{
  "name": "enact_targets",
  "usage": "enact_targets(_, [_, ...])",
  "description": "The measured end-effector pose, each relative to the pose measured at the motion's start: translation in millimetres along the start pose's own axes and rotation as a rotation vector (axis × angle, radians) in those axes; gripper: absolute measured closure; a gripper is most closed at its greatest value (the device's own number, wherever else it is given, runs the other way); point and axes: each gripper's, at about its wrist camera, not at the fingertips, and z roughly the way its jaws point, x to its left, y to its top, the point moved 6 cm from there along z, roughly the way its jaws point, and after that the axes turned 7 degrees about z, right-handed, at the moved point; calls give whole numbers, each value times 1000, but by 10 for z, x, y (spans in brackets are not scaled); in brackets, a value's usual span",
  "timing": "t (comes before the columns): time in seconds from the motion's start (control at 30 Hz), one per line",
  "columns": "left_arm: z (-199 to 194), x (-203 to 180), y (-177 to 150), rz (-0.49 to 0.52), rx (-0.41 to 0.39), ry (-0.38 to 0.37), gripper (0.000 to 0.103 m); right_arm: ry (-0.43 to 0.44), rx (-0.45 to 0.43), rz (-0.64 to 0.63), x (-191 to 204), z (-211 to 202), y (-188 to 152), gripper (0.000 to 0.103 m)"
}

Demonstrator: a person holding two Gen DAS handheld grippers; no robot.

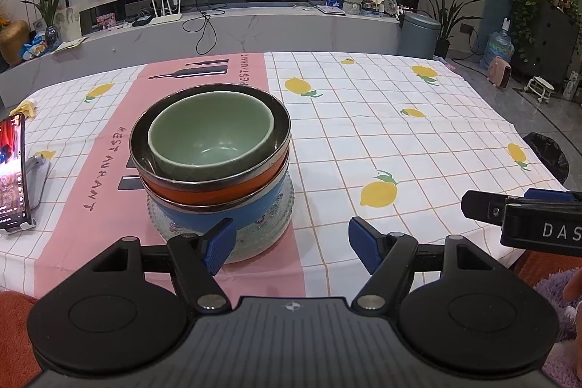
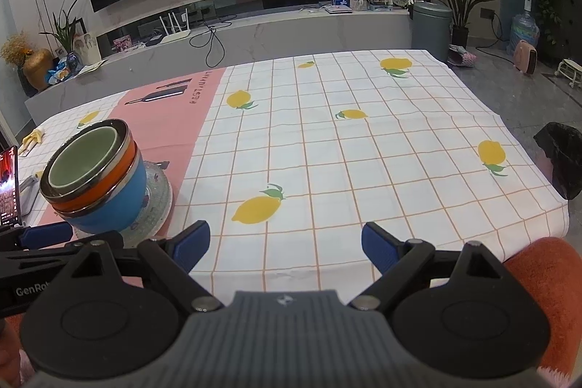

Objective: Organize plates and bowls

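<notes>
A stack stands on the pink strip of the tablecloth: a green bowl (image 1: 211, 133) nested in an orange steel-rimmed bowl (image 1: 218, 190), on a blue bowl (image 1: 203, 213), on a clear glass plate (image 1: 254, 239). My left gripper (image 1: 291, 248) is open and empty, just in front of the stack, its left pad near the plate. In the right wrist view the stack (image 2: 98, 180) sits at the left on the plate (image 2: 158, 202). My right gripper (image 2: 285, 251) is open and empty over the lemon-print cloth, right of the stack.
A phone on a stand (image 1: 12, 173) is at the table's left edge, with a yellow cloth (image 1: 27, 108) behind it. The right gripper's body (image 1: 523, 217) shows at the right. A black bag (image 2: 560, 162) hangs off the table's right side.
</notes>
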Motion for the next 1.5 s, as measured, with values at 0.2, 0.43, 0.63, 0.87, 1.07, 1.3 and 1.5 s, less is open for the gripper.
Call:
enact_targets(0.2, [-1,-5,-4,1,1,-4,20,0,6,-3,1,12,-8,14])
enact_targets(0.43, [0,1,-12,-3,4,-7,20,0,12,1,-13,30,-14,14])
enact_targets(0.63, [6,6,-16,-5,7,-11,20,2,19,-1,-7,39,-22,14])
enact_targets(0.87, [10,0,-28,-11,14,-17,22,4,27,0,-13,54,-36,14])
enact_targets(1.07, [4,-6,-21,-12,8,-18,22,8,30,-1,-13,54,-47,14])
enact_targets(1.3, [-1,0,-13,-15,8,-18,23,9,35,-4,-4,61,-52,14])
enact_targets(1.5, [-17,2,-15,-10,0,-15,22,9,37,-6,1,68,-58,14])
